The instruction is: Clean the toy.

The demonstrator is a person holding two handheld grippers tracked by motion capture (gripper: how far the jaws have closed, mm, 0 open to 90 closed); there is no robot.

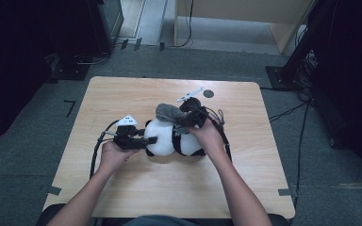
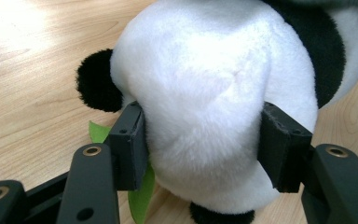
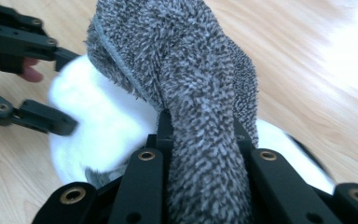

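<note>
High view: wooden table (image 1: 122, 188) carries the plush panda (image 1: 169, 136) at its middle — soft, light, squashy; left gripper (image 2: 200, 140) clamps its white body, best held there; right gripper (image 3: 205, 154) is pinched on the limp grey cloth (image 3: 191, 70) draped over it.

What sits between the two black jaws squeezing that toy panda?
The panda's white head fills the gap between the left gripper's jaws, both pressing its plush; a green leaf peeks beside one, in the left gripper view.
</note>
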